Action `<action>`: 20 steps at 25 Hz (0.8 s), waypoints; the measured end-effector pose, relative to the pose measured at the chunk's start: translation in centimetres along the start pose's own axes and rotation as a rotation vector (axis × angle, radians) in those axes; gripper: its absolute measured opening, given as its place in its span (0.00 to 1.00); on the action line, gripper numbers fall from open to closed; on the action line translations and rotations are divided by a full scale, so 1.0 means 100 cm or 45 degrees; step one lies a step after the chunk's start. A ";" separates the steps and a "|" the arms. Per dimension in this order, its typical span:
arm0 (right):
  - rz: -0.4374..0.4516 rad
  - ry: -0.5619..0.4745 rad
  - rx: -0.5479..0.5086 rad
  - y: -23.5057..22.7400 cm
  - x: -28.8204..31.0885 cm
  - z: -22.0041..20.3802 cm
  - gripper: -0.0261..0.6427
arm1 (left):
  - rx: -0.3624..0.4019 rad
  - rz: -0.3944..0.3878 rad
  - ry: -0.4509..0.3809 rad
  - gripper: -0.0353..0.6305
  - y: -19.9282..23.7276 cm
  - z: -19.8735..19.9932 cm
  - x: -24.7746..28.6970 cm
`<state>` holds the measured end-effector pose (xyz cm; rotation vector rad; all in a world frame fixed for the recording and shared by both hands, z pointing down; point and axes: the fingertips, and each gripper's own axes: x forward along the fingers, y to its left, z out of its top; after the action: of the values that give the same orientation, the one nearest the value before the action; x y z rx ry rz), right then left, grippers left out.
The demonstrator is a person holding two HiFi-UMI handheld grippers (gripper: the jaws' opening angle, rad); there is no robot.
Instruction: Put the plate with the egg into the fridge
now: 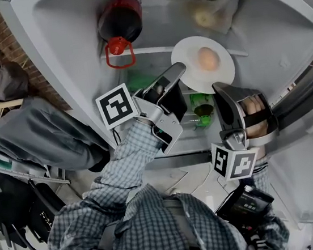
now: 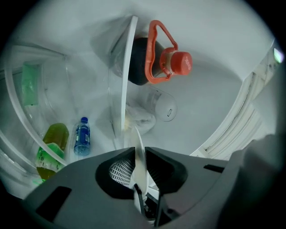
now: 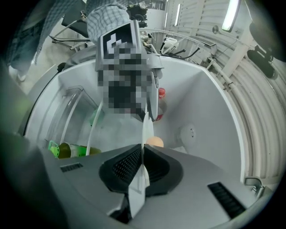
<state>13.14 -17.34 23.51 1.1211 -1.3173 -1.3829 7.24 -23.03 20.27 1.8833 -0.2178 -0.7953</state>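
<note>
Head view: in the open fridge, the white plate (image 1: pixel 191 76) carrying the egg (image 1: pixel 208 59) sits upper centre. The left gripper (image 1: pixel 180 67) holds its left rim and the right gripper (image 1: pixel 221 88) its lower rim.

Left gripper view: at bottom centre, the left gripper (image 2: pixel 140 151) has its jaws closed on the plate (image 2: pixel 135 137) edge, with a red-capped dark bottle (image 2: pixel 139 62) above.

Right gripper view: at lower centre, the right gripper (image 3: pixel 143 148) clamps the plate (image 3: pixel 146 129) rim, with the egg (image 3: pixel 155 142) just beyond.

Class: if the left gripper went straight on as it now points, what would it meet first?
Probably the plastic bag on the shelf, beyond the plate in its jaws; depth is unclear, so the shelf edge might come first.
</note>
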 end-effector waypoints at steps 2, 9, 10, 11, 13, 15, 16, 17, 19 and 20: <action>0.009 0.011 0.006 0.001 0.002 -0.003 0.07 | 0.014 -0.034 0.007 0.13 0.001 0.000 0.003; 0.014 0.046 0.040 0.003 0.005 -0.011 0.07 | 0.337 -0.103 0.051 0.17 -0.005 -0.006 0.008; 0.014 0.049 0.044 0.003 0.006 -0.012 0.07 | 0.361 -0.106 0.056 0.18 -0.004 -0.007 0.008; 0.015 0.051 0.048 0.003 0.006 -0.012 0.07 | 0.384 -0.109 0.060 0.19 -0.003 -0.007 0.007; 0.018 0.056 0.053 0.003 0.008 -0.013 0.07 | 0.443 -0.109 0.066 0.20 -0.002 -0.008 0.005; 0.024 0.064 0.058 0.004 0.009 -0.012 0.07 | 0.553 -0.092 0.075 0.22 0.000 -0.007 0.002; 0.028 0.068 0.056 0.005 0.010 -0.012 0.07 | 0.622 -0.079 0.085 0.22 0.001 -0.006 0.001; 0.031 0.071 0.053 0.006 0.011 -0.011 0.07 | 0.676 -0.071 0.094 0.23 0.002 -0.006 0.000; 0.030 0.073 0.048 0.006 0.012 -0.011 0.07 | 0.724 -0.075 0.103 0.24 0.003 -0.005 -0.001; 0.027 0.072 0.050 0.005 0.013 -0.010 0.07 | 0.731 -0.085 0.103 0.24 0.002 -0.004 -0.001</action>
<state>13.92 -18.79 23.93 1.1607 -1.3171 -1.3062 7.43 -22.78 20.62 2.4677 -0.3619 -0.7490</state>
